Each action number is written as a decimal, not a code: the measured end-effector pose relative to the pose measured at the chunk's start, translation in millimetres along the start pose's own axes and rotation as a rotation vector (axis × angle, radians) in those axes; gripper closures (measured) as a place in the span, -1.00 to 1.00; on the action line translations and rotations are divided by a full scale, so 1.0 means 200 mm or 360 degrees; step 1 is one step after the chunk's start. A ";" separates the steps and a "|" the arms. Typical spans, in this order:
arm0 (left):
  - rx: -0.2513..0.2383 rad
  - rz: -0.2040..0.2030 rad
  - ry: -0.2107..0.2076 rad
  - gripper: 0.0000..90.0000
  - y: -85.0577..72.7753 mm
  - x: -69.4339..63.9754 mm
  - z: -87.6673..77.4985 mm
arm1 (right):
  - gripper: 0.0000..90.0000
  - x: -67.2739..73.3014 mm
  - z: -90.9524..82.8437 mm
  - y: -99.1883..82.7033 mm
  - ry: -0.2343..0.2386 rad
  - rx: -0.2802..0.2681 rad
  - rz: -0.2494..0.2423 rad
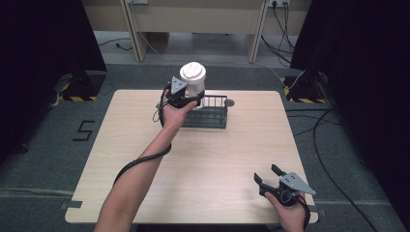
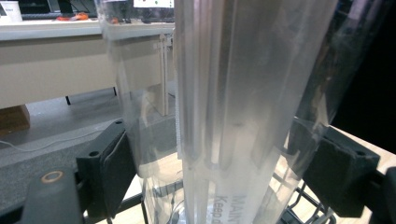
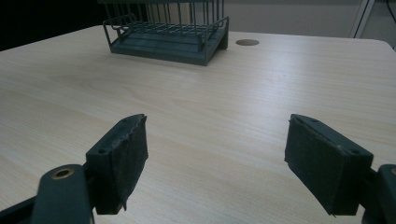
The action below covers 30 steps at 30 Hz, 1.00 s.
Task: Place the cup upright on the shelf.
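Clear jug [image 1: 194, 81] upright, white lid up, clamped in left gripper [image 1: 185, 99] over rack [image 1: 212, 117]; right gripper [image 1: 269, 177] wide.

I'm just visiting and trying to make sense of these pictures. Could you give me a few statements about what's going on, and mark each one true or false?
1. The left gripper is closed on a clear cup with a white lid. True.
2. The right gripper holds a cup too. False: its jaws stand open with nothing between them, low over the table.
3. The cup is above the left end of a dark wire rack. True.
4. The rack sits at the table's near edge, by the person. False: it sits toward the far edge.
5. A round hole shows in the tabletop beside the rack. True.
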<state>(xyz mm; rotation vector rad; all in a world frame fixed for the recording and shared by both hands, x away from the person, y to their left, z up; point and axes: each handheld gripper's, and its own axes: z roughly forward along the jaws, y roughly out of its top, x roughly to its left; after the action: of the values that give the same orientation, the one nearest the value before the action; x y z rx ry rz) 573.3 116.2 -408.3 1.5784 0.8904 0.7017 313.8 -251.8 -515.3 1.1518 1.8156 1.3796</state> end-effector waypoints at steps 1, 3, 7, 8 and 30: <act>0.0009 -0.0015 0.0006 -0.61 -0.01 0.00 0.01 | -0.51 0.00 0.00 0.00 0.0000 0.0003 -0.0004; 0.0019 -0.0016 0.0009 -0.61 -0.01 0.00 0.02 | -0.51 0.00 0.00 0.00 0.0001 0.0002 -0.0005; 0.0035 -0.0023 0.0013 -0.61 -0.03 0.00 0.04 | -0.51 0.00 0.00 0.00 0.0003 0.0004 -0.0004; 0.0035 -0.0024 0.0012 -0.61 -0.04 -0.01 0.04 | -0.51 0.00 0.00 0.00 0.0004 0.0003 -0.0004; 0.0187 -0.0043 0.0024 -0.62 -0.18 -0.04 0.11 | -0.52 0.00 0.00 0.00 0.0016 0.0004 0.0000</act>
<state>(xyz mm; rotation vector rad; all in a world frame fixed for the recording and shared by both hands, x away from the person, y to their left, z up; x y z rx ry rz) 581.0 100.5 -446.7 1.6636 0.9769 0.6530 313.4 -251.6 -515.2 1.1485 1.8250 1.3860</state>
